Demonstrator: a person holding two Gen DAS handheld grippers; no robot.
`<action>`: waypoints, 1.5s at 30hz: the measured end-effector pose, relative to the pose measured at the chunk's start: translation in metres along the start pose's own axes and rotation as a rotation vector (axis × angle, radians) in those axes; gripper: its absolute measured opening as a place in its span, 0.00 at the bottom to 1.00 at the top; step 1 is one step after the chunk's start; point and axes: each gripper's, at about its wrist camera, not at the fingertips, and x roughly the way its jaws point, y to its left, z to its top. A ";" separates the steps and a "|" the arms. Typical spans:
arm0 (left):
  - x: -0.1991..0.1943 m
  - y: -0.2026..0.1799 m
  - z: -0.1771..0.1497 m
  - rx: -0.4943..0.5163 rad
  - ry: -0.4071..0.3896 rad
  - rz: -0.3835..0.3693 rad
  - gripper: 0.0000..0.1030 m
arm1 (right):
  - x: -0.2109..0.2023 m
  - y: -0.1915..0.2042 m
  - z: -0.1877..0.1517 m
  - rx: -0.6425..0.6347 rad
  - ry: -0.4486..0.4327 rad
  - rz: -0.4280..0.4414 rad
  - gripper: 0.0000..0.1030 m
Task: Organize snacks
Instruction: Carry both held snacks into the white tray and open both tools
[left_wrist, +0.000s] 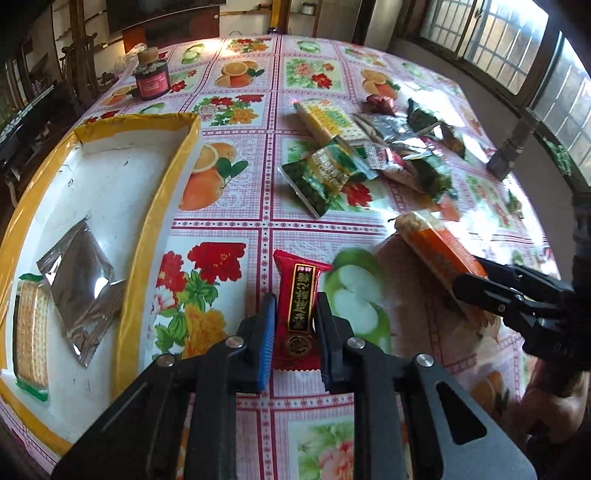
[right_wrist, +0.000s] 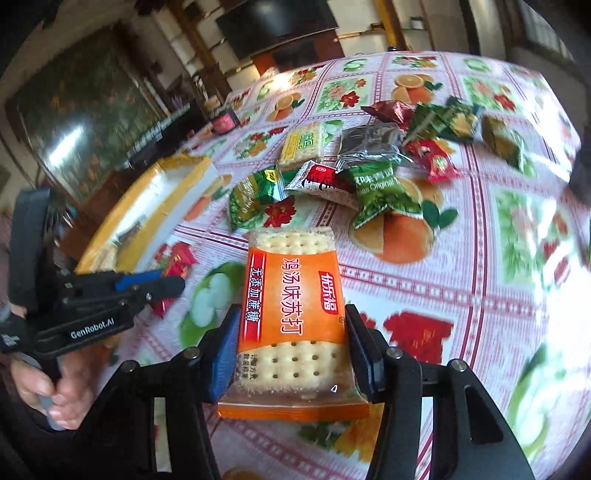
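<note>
Red packet (left_wrist: 295, 306): we see it pinched between the closed left gripper (left_wrist: 294, 325) fingers.
Orange cracker pack (right_wrist: 291, 317): clamped between the right gripper (right_wrist: 290, 343) fingers.

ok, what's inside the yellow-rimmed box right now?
The yellow-rimmed box holds two things: a silver foil packet and a green-edged cracker pack. The packet's corner overlaps the crackers. What lies beneath the packet is covered; the near corner is cut off.
</note>
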 end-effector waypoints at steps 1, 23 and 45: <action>-0.004 0.000 -0.002 0.002 -0.005 0.001 0.21 | -0.005 -0.004 -0.003 0.037 -0.015 0.044 0.52; -0.038 0.009 -0.013 0.007 -0.049 -0.009 0.21 | 0.035 0.064 -0.007 -0.302 0.141 -0.310 0.59; -0.070 0.079 -0.011 -0.105 -0.153 0.192 0.21 | 0.009 0.089 0.019 -0.057 -0.058 0.110 0.51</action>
